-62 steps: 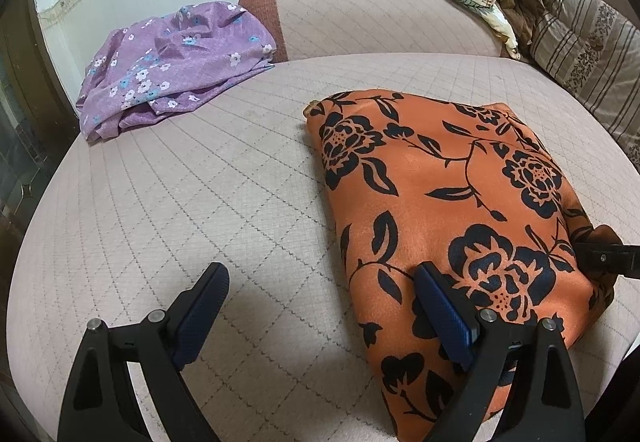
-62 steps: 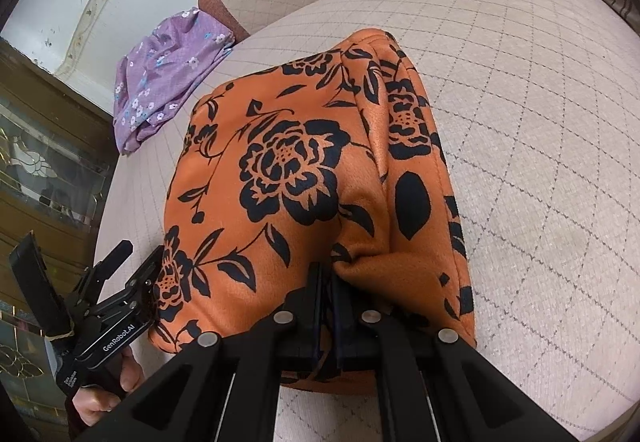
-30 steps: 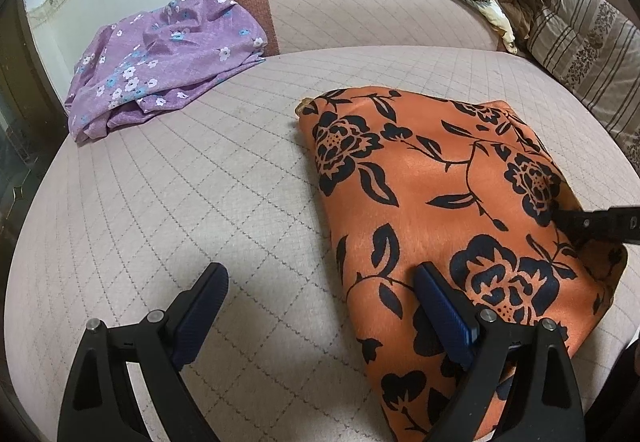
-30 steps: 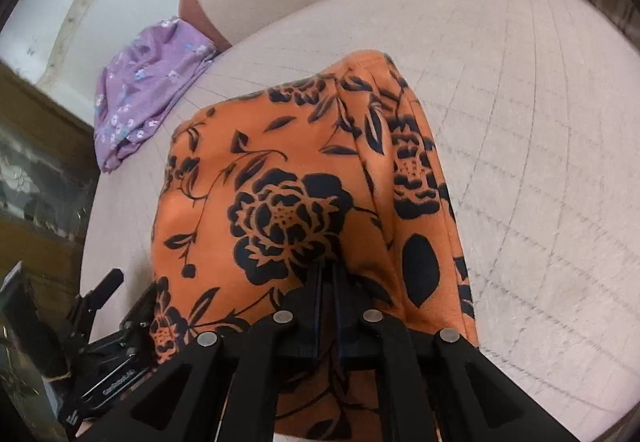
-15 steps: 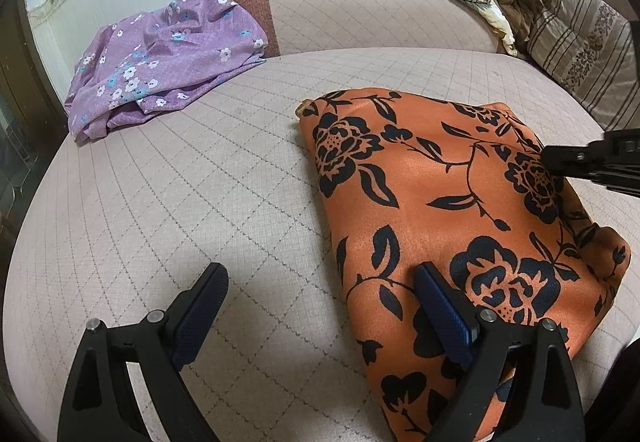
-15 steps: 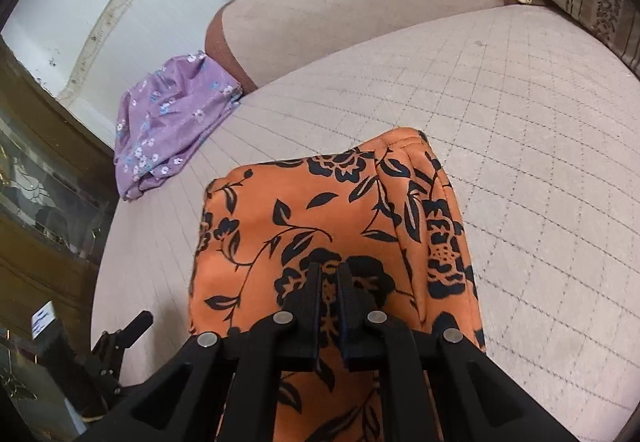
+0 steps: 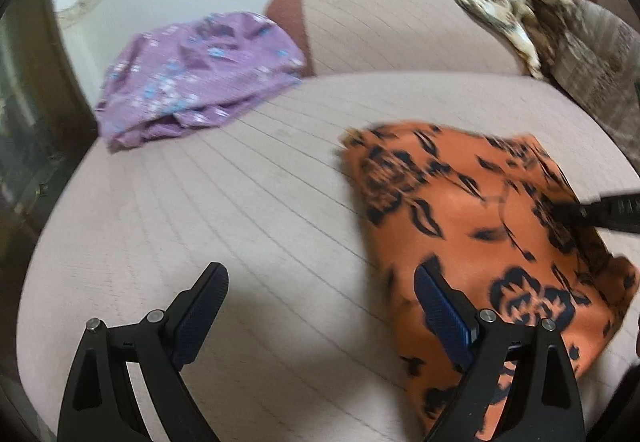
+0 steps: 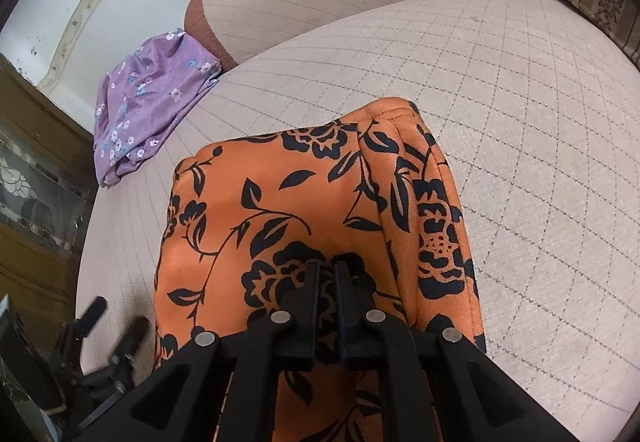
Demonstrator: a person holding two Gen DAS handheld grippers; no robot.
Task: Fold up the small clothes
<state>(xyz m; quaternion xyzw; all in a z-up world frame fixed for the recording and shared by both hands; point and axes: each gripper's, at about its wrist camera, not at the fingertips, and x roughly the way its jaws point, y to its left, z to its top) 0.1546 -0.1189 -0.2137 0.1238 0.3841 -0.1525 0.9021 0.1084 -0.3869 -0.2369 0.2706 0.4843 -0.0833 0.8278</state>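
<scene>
Right wrist view — right tongs [image 8: 328,270], seemingly closed, have released orange garment [image 8: 280,194].

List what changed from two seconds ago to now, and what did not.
The right gripper, shut two seconds ago on the near edge of the orange black-flowered folded cloth, has let it go and risen over its middle, jaws closed and empty. The cloth now lies flat. The left gripper stays open beside the cloth's edge, holding nothing. The purple flowered garment has not moved on the quilted beige cushion.
</scene>
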